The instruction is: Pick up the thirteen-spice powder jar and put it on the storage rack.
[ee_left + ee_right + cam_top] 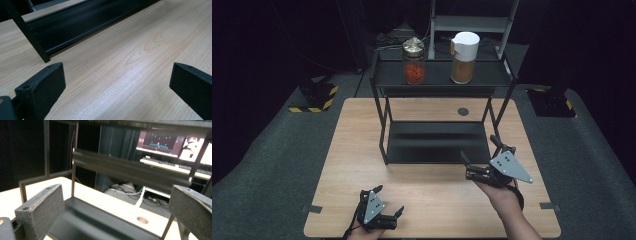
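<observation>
The left gripper [389, 201] sits low over the near edge of the wooden table [352, 150], its jaws spread wide with nothing between them. In the left gripper view the bare tabletop [130, 65] lies between and ahead of the jaws, and the black shelf rack's bottom tray [82, 22] runs across just beyond them, with one rack leg [27, 32] ahead of the left jaw.

The right gripper [481, 155] is held just in front of the rack [437, 142], at the near right corner of its lower tray, jaws also wide apart and holding nothing. In the right gripper view the lower tray [95, 220] lies directly ahead and below the jaws, the upper shelf's edge [130, 170] crosses above them, and a small round hole [142, 220] in the table lies beyond the tray.

On the upper shelf, well beyond and above both grippers, stand two jars: one with a gold lid [414, 61] and red contents, and beside it one with a white lid [464, 57] and brown contents. Neither gripper touches them.
</observation>
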The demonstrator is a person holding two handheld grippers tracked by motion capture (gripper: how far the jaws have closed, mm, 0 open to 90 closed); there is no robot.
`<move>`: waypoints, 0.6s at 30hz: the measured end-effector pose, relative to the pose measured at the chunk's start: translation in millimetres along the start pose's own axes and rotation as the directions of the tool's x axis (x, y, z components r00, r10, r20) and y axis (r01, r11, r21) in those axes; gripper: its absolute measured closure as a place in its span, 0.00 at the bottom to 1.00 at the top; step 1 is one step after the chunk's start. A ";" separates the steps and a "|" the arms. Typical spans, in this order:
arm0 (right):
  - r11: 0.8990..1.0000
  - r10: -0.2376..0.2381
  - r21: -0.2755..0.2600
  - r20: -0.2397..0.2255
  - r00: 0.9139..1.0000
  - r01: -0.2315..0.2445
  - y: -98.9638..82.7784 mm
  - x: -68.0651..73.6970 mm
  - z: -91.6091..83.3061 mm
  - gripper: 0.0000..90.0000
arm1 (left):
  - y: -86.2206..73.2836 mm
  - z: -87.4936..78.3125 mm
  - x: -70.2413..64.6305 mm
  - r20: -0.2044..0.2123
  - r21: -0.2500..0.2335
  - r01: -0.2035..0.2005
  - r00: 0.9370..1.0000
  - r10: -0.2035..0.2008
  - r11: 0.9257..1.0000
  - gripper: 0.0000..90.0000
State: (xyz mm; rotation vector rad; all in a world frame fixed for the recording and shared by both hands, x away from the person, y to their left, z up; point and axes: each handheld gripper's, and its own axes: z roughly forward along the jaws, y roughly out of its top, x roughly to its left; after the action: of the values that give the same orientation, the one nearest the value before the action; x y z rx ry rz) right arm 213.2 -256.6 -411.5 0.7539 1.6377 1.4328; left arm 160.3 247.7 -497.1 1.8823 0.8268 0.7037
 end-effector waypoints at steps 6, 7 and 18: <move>0.997 -0.033 0.073 0.006 0.999 0.033 -26.5 9.3 -6.3 0.00 | -0.3 -0.1 -0.4 0.000 -0.002 -0.002 1.000 0.002 1.000 0.01; 0.995 -0.034 0.090 0.004 0.999 0.033 -31.0 10.3 -7.3 0.00 | -0.2 0.0 -0.4 0.000 -0.001 -0.002 1.000 0.002 1.000 0.01; 0.973 -0.030 0.227 0.007 1.000 0.028 -67.9 11.5 -17.9 0.00 | 0.0 0.1 -1.1 -0.005 0.000 -0.001 1.000 0.001 1.000 0.01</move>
State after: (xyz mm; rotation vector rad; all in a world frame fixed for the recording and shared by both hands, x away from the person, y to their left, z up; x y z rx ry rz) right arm 197.0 -267.5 -479.9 0.8598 1.8173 1.2313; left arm 159.7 246.8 -497.3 1.8821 0.8284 0.7091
